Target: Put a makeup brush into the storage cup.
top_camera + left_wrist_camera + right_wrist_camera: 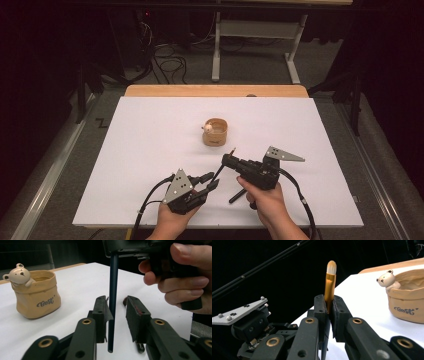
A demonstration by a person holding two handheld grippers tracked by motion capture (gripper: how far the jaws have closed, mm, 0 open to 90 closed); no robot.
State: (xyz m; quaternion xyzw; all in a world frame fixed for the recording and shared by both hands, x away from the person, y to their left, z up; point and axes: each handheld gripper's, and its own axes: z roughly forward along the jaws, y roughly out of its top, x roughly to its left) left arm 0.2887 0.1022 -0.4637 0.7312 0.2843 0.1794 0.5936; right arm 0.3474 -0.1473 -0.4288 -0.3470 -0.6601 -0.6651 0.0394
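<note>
Two grippers met over the white table [150,150]; the right gripper [329,305] was clamped on a brush [329,282] at its gold collar, bristles up; the left gripper [117,308] had jaws slightly parted around the brush's dark handle, one pad just beside it; a bear-trimmed pot [215,131] stood farther back, well apart.

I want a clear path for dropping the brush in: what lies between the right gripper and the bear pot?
Nothing: in the high view, bare white table separates the right gripper, shut on the brush, from the bear pot.
</note>
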